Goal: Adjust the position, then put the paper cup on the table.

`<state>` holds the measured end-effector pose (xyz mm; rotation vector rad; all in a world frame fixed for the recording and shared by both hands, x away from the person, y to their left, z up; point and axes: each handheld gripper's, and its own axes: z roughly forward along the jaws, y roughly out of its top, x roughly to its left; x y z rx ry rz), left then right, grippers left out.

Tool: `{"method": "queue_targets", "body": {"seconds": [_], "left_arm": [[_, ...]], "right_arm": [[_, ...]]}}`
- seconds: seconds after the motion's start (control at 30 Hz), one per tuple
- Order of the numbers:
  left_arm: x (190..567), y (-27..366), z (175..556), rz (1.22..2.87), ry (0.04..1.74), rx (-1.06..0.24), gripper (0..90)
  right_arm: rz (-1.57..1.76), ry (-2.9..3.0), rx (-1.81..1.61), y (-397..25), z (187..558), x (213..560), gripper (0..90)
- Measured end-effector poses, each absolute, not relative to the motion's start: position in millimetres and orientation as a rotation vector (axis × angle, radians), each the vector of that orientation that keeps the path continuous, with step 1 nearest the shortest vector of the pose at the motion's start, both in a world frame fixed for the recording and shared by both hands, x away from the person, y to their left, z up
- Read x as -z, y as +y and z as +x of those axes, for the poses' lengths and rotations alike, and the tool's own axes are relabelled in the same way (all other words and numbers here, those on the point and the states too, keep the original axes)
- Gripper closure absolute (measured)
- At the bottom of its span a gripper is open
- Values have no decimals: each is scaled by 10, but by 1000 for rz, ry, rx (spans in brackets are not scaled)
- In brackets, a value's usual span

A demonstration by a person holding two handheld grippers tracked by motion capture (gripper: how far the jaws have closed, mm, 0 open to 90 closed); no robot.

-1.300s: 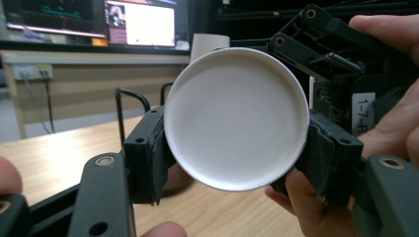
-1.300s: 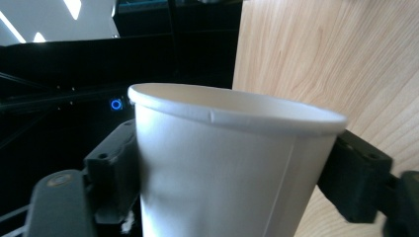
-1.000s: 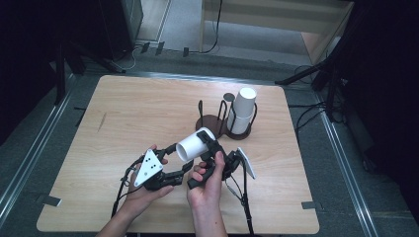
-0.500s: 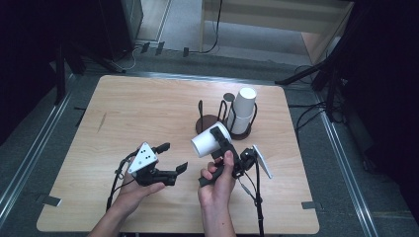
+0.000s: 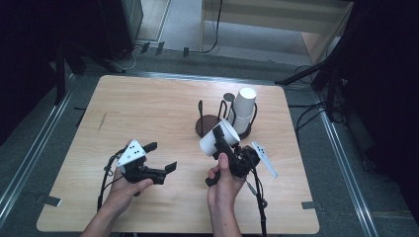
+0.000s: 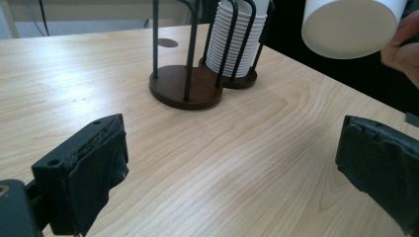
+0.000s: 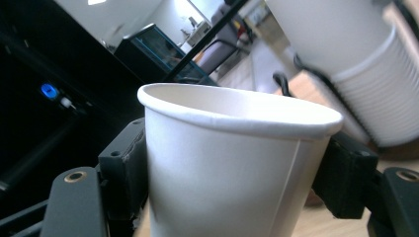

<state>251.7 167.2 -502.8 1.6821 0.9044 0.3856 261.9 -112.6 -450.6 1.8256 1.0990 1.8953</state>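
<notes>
A single white paper cup (image 5: 213, 141) is tilted in the air with my right gripper (image 5: 222, 139) shut on it, just in front of the holder. From the right gripper view the cup (image 7: 232, 163) sits between both black jaws, rim up. A stack of white cups (image 5: 243, 109) stands upside down in a black wire holder with a dark round wooden base (image 5: 205, 126). My left gripper (image 5: 160, 157) hovers open over the table at front left, holding nothing. In the left gripper view (image 6: 232, 173) the held cup's bottom (image 6: 348, 24) shows at top right and the stack (image 6: 237, 39) behind.
The wooden table (image 5: 148, 108) is bare on its left and far parts. Cables trail from both grippers toward the front edge. Dark stands and cables lie on the floor beyond the table's far and right edges.
My right gripper has carried the cup to the right, toward the holder. My left gripper has drawn back to the left, away from the cup, and stands open.
</notes>
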Motion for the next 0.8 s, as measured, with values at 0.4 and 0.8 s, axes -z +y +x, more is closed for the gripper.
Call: {"method": "queue_targets", "body": {"seconds": [0.4, 0.8], "left_arm": [[5067, 1939, 2514, 1665, 951, -378, 0], [5087, 2180, 2513, 1614, 995, -399, 0]], "right_arm": [[1564, 1236, -1682, -1209, 2575, 4389, 255], [1444, 1290, -1592, -1332, 2578, 4375, 253]]}}
